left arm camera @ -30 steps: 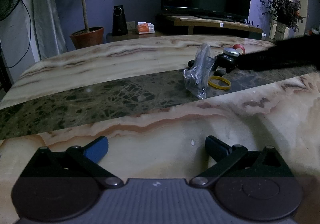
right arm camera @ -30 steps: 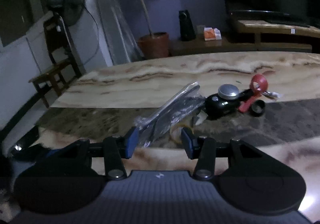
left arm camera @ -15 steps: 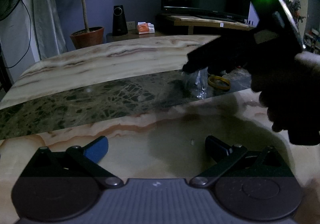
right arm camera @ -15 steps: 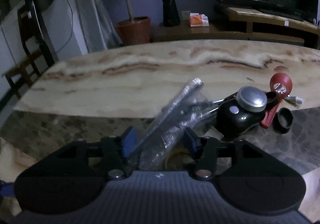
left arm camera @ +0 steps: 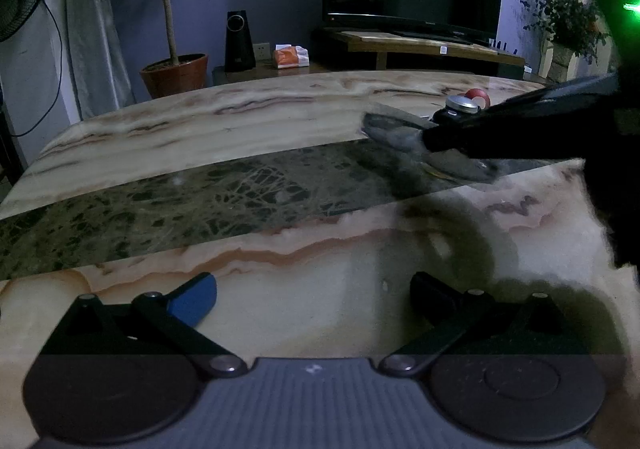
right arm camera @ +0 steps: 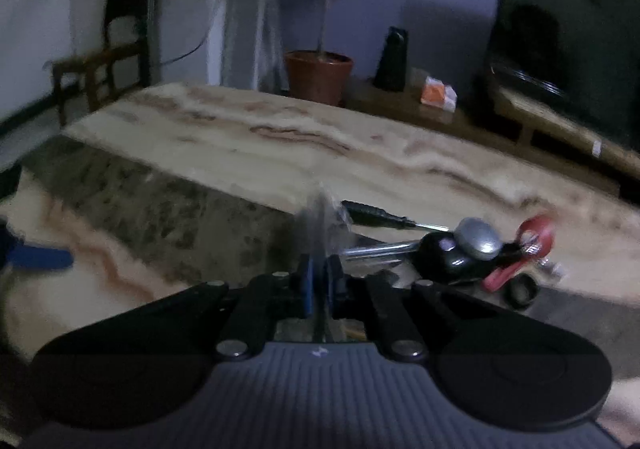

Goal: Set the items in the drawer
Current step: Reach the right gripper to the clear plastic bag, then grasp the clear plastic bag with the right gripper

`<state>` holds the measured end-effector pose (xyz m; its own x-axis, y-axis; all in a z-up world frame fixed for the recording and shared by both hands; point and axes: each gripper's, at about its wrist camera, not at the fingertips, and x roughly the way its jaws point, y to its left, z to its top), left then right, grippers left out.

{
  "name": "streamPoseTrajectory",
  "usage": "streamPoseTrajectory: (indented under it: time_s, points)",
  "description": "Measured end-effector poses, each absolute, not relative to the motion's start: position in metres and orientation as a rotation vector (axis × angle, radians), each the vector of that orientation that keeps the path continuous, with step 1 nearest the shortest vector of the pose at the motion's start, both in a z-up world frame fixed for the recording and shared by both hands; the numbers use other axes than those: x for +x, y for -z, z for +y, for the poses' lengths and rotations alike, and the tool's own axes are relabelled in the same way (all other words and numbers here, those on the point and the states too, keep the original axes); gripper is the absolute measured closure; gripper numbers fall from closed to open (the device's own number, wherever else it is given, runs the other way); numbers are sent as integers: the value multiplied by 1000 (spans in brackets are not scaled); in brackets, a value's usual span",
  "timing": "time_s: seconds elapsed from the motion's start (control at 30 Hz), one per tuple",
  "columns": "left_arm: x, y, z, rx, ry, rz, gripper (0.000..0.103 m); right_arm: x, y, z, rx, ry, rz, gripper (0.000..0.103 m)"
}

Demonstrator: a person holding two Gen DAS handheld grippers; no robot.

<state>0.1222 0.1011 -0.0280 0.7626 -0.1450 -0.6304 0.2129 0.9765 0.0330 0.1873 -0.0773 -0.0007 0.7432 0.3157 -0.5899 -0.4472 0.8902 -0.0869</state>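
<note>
though blurred, bag point(right arm camera: 320, 221) between gripper point(right arm camera: 319, 281) pads

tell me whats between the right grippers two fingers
A clear plastic bag, pinched thin between the blue fingers of the right gripper, which have just closed on it. The right wrist view shows this, though blurred.

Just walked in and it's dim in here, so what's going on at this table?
A person is working with a handheld gripper in each hand at a marble table. The right gripper has just been closing its jaws and now pinches a clear plastic bag, beside a black bell-topped gadget, a red clip and a screwdriver. The left gripper hangs open over bare marble, holding nothing. No drawer is in view.
</note>
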Motion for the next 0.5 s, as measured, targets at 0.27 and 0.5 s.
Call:
streamPoseTrajectory:
  time_s: [0.27, 0.5]
  points:
    - [122, 28, 101, 105, 195, 676, 0, 161, -7, -104, -258, -455, 635, 84]
    - [122, 28, 101, 105, 195, 676, 0, 167, 1, -120, -71, -449, 618, 45]
